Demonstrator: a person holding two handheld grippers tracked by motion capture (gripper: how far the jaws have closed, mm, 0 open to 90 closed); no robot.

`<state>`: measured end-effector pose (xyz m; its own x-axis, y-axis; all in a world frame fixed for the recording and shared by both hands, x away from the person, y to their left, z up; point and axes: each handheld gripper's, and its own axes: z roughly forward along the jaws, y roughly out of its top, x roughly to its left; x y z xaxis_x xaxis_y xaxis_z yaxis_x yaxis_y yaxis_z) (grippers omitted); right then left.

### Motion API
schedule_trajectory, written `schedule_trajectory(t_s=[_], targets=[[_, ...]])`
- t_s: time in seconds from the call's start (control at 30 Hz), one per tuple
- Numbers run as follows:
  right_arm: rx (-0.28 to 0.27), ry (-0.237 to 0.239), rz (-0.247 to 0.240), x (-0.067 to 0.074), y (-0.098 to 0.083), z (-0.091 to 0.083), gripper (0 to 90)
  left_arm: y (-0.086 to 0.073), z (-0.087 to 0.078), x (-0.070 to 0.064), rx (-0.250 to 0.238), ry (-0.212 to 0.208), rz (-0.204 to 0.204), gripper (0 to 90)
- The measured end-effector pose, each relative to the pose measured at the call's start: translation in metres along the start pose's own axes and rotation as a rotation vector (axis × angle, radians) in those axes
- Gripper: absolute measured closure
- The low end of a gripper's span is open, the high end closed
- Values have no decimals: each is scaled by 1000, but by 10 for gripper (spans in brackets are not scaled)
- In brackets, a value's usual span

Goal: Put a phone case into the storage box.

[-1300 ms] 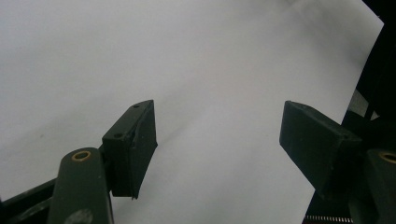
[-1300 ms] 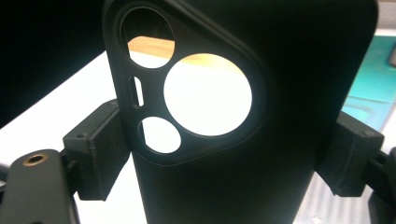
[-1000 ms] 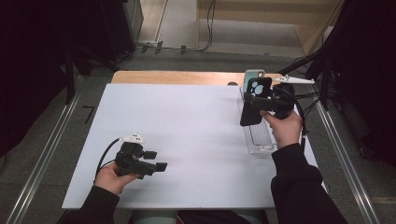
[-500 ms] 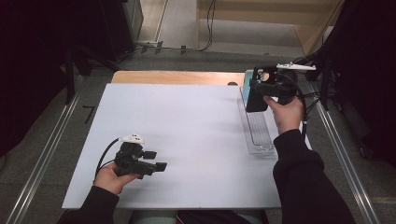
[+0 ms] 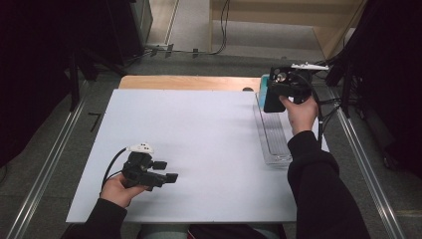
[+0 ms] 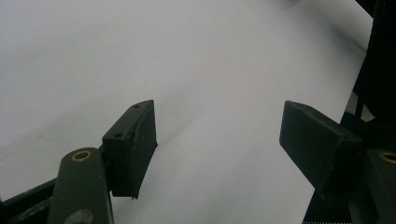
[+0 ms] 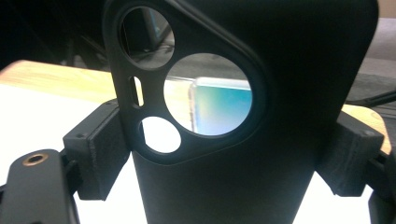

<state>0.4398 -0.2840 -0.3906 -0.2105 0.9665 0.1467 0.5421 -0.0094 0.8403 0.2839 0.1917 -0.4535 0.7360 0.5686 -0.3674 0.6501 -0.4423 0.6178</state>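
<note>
From the high view I count two tools, one black phone case (image 5: pixel 272 97) and one clear tray (image 5: pixel 272 134) on the white tabletop (image 5: pixel 199 149). My right tool (image 5: pixel 274 94) grips the case over the tray's far end; a teal thing (image 5: pixel 262 85) there is mostly hidden. My left tool (image 5: pixel 166 172) rests well apart from the tray.

Left gripper view: jaws spread, empty, above bare tabletop (image 6: pixel 210 60).

Right gripper view: both jaws clamp the case (image 7: pixel 233 163); through one of its four cutouts shows a teal-faced slab (image 7: pixel 219 109), hard to identify.
</note>
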Motion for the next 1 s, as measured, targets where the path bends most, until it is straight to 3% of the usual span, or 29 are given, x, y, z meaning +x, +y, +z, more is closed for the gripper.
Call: schedule_trajectory(t_s=[0.27,0.53,0.73,1.0], targets=[[67,-14,29,-9,-12,29,130,0,-1,1,-11,7,-2,276],[84,-39,18,-7,-18,49,129,0,1,-1,2,1,6,276],[79,-58,72,-14,-21,56,126,0,1,-2,-2,0,8,276],[77,-58,33,-14,-24,63,126,0,1,-2,1,-1,10,276]])
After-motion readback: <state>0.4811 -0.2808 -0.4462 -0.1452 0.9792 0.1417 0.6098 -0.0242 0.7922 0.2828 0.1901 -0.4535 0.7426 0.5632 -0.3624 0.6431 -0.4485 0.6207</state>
